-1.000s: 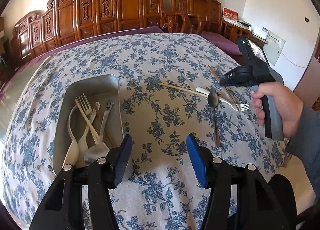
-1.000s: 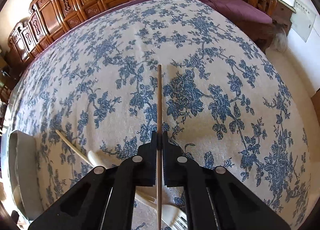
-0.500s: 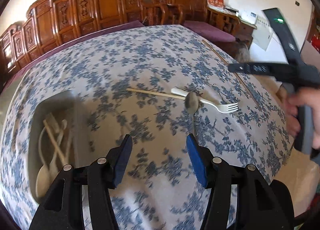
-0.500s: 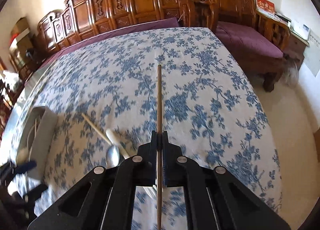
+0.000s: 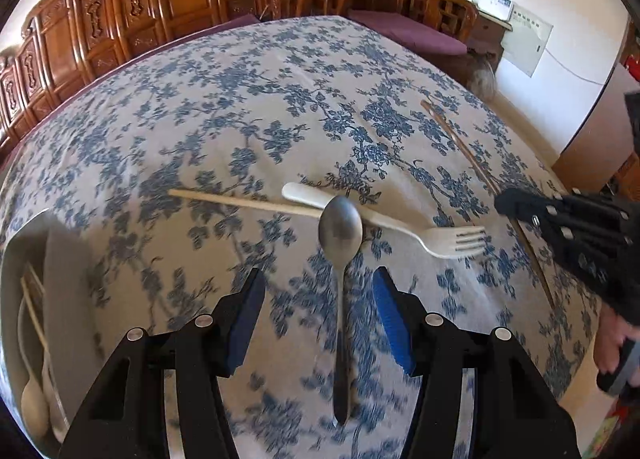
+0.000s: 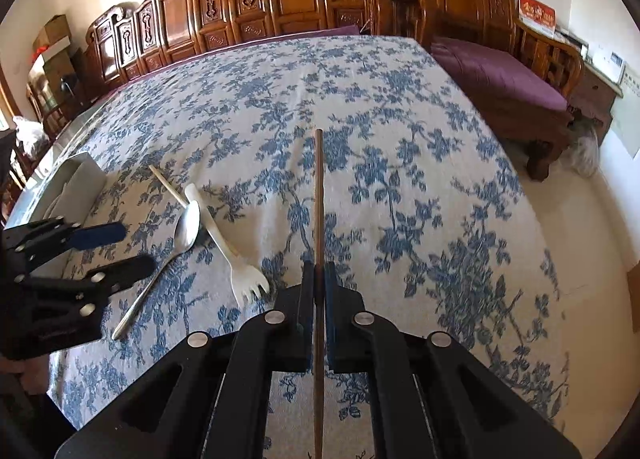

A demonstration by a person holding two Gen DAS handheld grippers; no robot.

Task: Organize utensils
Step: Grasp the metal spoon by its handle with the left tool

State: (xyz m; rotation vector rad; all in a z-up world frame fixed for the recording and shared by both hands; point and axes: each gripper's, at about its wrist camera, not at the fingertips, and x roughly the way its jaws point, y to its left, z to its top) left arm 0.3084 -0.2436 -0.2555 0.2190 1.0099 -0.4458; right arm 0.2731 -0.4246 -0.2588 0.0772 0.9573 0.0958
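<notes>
Mid-sort: the right gripper [image 6: 319, 295] clamps a dark chopstick [image 6: 319, 195], while the left gripper [image 5: 318, 323], jaws apart and empty, straddles the metal spoon [image 5: 341, 235] near the table's front edge, needing only to descend and close.

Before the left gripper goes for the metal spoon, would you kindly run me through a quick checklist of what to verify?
1. Left gripper open, nothing between its pads: ok.
2. Metal spoon handle lined up between the jaws: ok.
3. Spoon free of other utensils: not ok; its bowl overlaps the white fork and the light chopstick.
4. Right gripper shut on the dark chopstick: ok.
5. Room in the tray: cannot tell; mostly out of frame.
</notes>
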